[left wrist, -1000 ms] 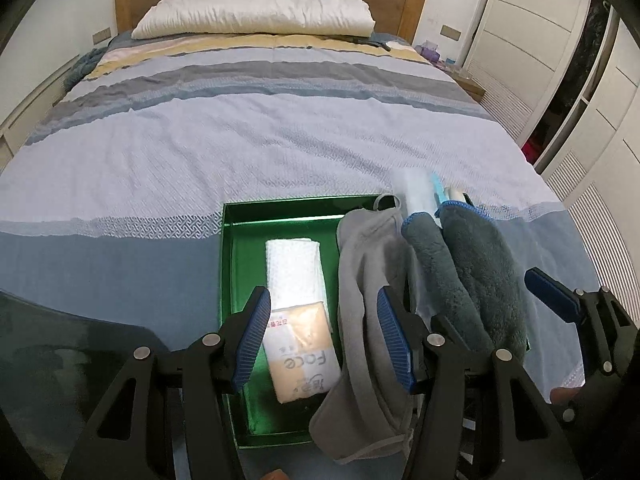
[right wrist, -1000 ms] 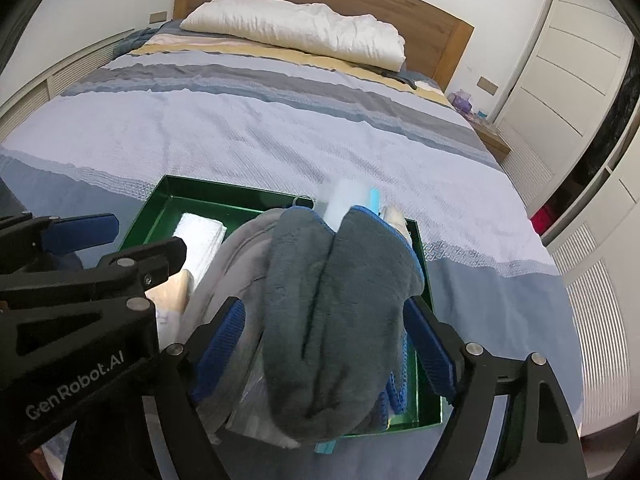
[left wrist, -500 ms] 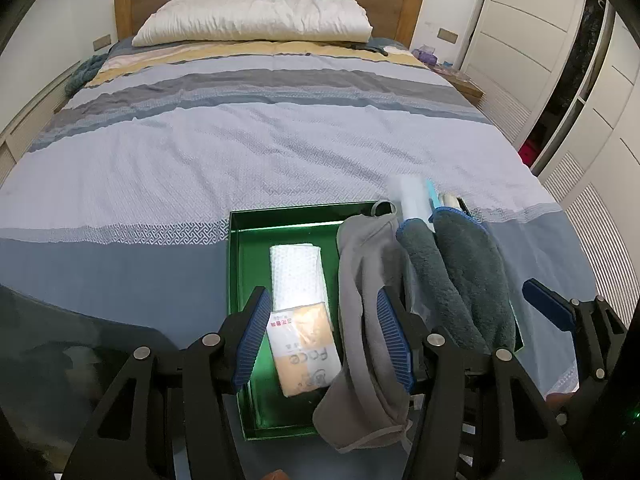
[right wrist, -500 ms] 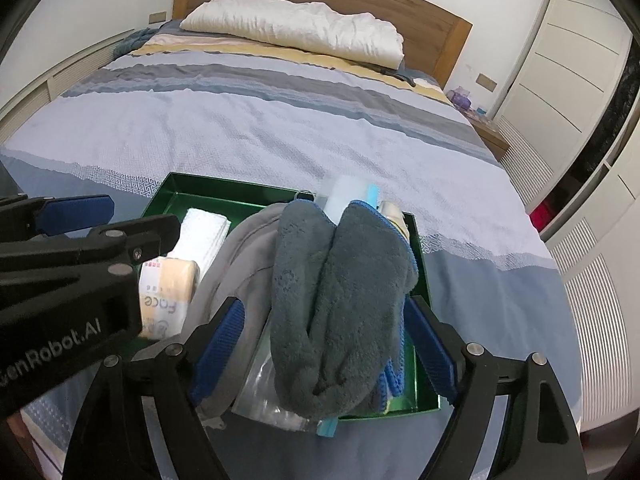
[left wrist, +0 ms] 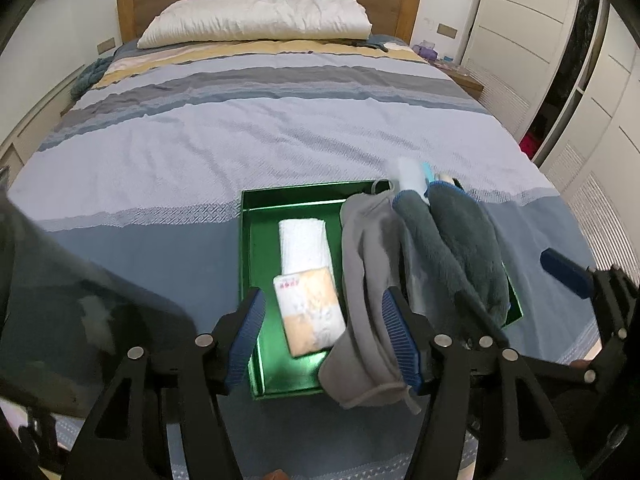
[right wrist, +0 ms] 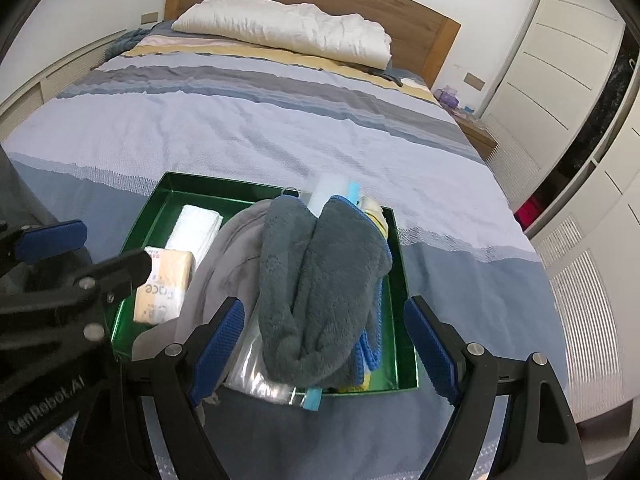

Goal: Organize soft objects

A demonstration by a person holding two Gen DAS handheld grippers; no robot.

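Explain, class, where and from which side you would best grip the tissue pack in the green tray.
Grip the tissue pack across its two long sides, coming from above: it lies flat, hemmed by the grey cloth and towel.

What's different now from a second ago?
Both grippers have drawn back from the green tray, which looks smaller. The left gripper has just been opening, nothing pressed between its pads. The right gripper stays open. The grey cloth and dark towel lie unchanged.
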